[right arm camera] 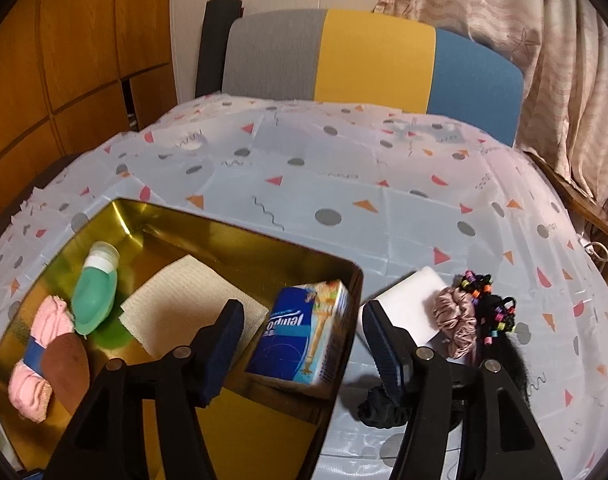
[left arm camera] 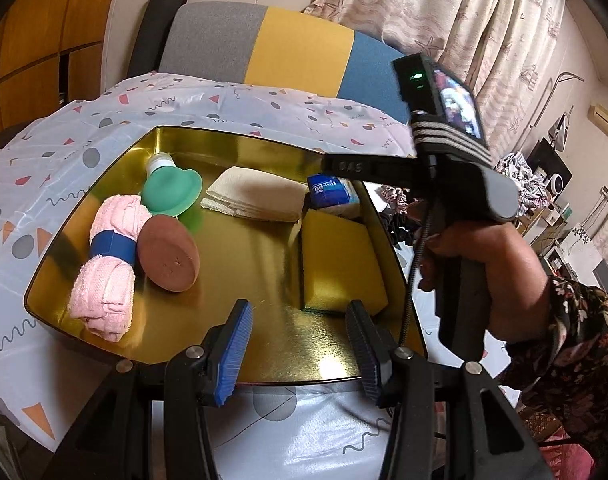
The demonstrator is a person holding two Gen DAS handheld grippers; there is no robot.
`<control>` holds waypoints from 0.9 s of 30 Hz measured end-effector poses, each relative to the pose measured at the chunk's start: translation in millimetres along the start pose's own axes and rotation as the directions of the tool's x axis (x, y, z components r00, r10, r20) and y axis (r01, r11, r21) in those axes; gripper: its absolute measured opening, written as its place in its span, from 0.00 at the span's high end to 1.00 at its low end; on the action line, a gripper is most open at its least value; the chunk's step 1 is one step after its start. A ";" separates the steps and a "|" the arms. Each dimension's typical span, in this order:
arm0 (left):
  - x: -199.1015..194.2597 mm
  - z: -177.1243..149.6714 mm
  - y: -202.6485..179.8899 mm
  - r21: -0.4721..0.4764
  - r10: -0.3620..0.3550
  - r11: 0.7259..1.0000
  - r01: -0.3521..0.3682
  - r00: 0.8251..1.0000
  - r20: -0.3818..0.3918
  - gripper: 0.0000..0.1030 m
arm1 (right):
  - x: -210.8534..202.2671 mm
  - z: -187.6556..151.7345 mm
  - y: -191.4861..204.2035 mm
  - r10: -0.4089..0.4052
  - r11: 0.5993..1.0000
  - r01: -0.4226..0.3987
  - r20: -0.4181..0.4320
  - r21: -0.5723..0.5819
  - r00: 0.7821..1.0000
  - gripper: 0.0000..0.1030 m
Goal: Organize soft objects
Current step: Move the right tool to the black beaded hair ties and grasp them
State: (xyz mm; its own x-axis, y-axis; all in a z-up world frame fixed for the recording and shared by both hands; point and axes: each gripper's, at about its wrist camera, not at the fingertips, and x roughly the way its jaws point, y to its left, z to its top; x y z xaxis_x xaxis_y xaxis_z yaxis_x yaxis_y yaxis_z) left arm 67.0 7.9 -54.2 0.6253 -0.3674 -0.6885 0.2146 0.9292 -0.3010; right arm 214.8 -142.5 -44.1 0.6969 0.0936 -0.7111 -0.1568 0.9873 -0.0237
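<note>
- My left gripper sits at the bottom centre of its view, jaws apart with nothing between them, over the near edge of the gold tray.
- In that view the yellow sponge lies just above the right finger, and the pink rolled towel and brown round pad lie up and to the left.
- My right gripper is also parted, holding nothing.
- In its view the blue tissue pack stands between the two fingers, leaning on the tray's right wall, untouched by either pad.
- Right of the tray, on the patterned cloth, lie a white sponge, a pink scrunchie and beaded hair ties.
</note>
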 end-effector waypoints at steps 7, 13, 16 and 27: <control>-1.2 -1.2 -3.7 0.003 -0.016 1.000 0.016 1.000 0.000 0.52 | -37.1 -3.1 -21.4 -0.018 0.999 0.014 0.092 0.041 0.996 0.35; -2.9 -6.3 -14.4 0.029 -0.048 0.998 0.048 0.999 -0.003 0.52 | -59.1 -29.0 -62.5 -0.061 0.989 0.048 0.091 0.141 0.994 0.31; -5.0 -9.5 -22.5 0.052 -0.068 0.996 0.068 0.998 -0.001 0.52 | -64.2 -48.2 -83.6 -0.099 0.980 0.087 0.057 0.176 0.993 0.31; -5.8 -23.5 -54.0 0.154 -0.096 0.983 0.097 0.995 -0.014 0.52 | -71.4 -126.9 -126.2 -0.111 0.956 0.117 -0.038 0.271 0.993 0.31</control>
State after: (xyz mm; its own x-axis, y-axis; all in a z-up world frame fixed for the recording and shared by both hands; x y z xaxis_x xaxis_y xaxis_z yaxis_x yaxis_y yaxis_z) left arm 34.1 -41.1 -49.4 0.5911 -0.4556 -0.6656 0.3876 0.8841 -0.2610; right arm 96.0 -290.0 -79.5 0.6828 -0.0213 -0.7303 0.1210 0.9891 0.0843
